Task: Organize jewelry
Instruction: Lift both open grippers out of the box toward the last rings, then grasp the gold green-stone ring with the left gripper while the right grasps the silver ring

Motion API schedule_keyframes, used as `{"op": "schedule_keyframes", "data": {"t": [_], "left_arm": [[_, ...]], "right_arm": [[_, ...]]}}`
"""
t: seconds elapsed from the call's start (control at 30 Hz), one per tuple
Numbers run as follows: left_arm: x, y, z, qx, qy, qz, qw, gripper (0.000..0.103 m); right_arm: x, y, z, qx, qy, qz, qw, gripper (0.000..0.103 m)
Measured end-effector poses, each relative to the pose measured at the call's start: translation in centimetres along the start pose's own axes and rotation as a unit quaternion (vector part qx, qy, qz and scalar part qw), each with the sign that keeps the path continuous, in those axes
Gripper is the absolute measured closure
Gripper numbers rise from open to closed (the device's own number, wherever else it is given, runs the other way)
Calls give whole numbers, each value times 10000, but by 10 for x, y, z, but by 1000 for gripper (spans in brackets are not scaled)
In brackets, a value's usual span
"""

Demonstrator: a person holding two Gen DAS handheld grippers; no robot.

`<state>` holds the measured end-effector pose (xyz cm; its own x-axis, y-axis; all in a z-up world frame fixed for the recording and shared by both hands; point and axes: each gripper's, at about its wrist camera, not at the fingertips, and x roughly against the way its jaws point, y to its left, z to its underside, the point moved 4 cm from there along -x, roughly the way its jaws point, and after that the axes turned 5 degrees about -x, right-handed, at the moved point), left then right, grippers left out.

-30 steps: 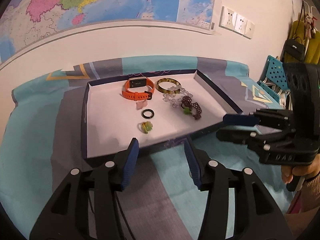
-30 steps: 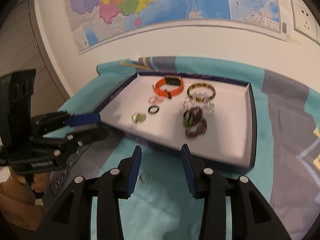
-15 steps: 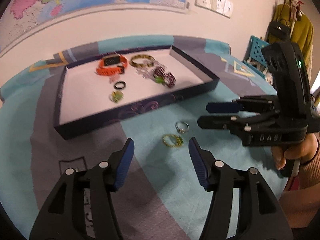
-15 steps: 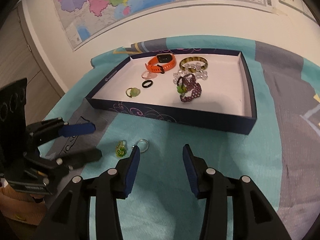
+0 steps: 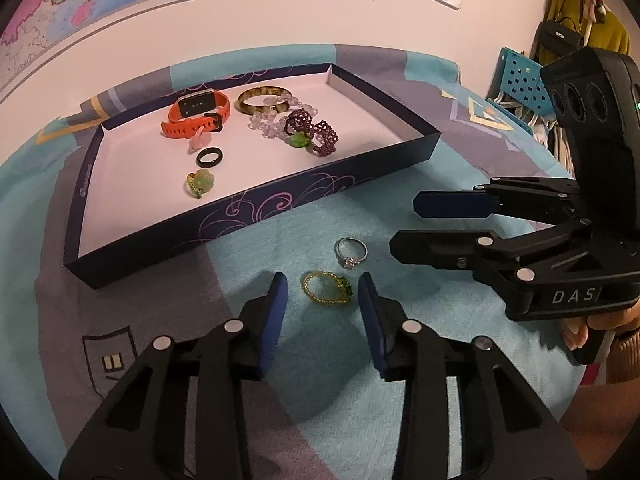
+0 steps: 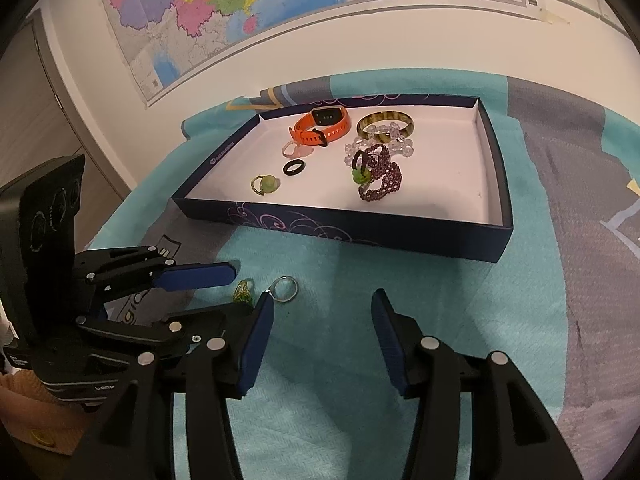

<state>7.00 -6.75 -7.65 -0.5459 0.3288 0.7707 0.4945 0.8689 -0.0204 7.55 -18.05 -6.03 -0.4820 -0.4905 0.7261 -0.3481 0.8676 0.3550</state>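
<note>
Left wrist view, left tongs (image 5: 321,294) open astride beaded ring (image 5: 326,293), right tongs (image 6: 320,318) open

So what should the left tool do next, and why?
Probably ease the left tool down and close on the yellow beaded ring. That ring lies on the cloth outside the tray, right between the tool's open fingers, while most jewelry already sits in the tray. The silver ring beside it is also still out, nearer the open right tool.
</note>
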Motion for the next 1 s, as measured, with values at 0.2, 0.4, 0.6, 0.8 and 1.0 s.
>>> {"op": "schedule_keyframes", "data": {"t": [0.2,0.4,0.6,0.8,1.0], "left_arm": [[2,2,2,49,-20,14,10000,84],[7,4,7,115,-45,69,9999,93],[12,8,11,196,-59,53,9998,93],[17,13,16,251,-76,17,9997,93],[21,17,20,275,-115,27,9996,80]], "right_arm": [[-3,5,1,33,24,-71,10000,55],[-11,20,1,214,107,-153,9996,55],[-20,35,-1,487,162,20,9987,61],[-27,41,-2,720,193,334,9967,81],[-26,40,-1,757,161,419,9961,83]]}}
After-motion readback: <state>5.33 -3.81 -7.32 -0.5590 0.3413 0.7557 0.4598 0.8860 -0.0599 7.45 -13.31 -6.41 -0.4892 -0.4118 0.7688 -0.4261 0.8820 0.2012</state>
